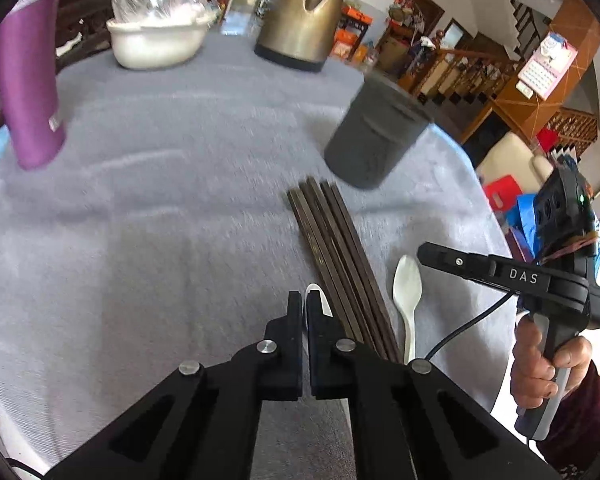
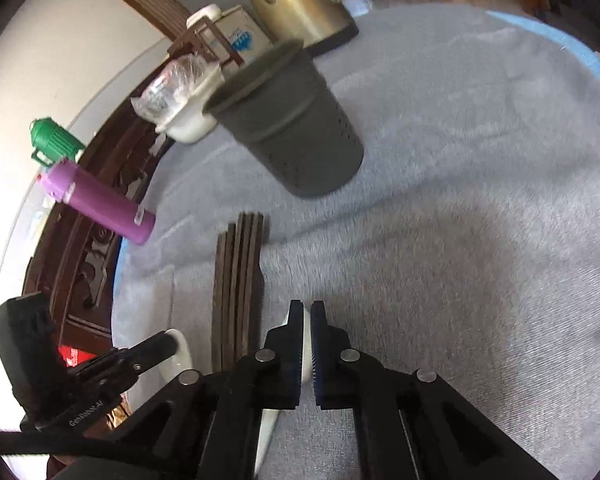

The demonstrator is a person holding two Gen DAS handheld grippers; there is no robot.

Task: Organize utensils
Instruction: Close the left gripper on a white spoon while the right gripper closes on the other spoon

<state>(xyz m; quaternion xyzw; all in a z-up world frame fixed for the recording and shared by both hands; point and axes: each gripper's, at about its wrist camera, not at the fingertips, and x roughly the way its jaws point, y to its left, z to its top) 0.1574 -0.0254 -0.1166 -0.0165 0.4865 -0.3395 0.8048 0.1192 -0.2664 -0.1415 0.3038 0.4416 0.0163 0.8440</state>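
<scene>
Currently I am holding both tools above the grey tablecloth [image 1: 160, 208] with nothing collected yet, so I judge the task to be at its opening step. The left gripper [image 1: 303, 300] is showing its jaws pressed together and empty; the right gripper [image 2: 306, 310] is likewise closed on nothing.

The chopsticks [image 1: 332, 248] are lying as a flat dark-brown bundle, square-sectioned and roughly parallel, just beside the left gripper at 1 o'clock. A white spoon [image 1: 407, 292] is resting bowl-up beside them at 2 o'clock from that gripper. Another white spoon [image 2: 180, 354] is lying on the bundle's other side, partly hidden.

The dark grey holder [image 1: 376, 140] is standing upright beyond the bundle's far end, perforated near its base, apparently empty.

I am judging the next move to require opening one gripper, lowering it across the bundle, and closing squarely so the sticks are not scattering.
</scene>
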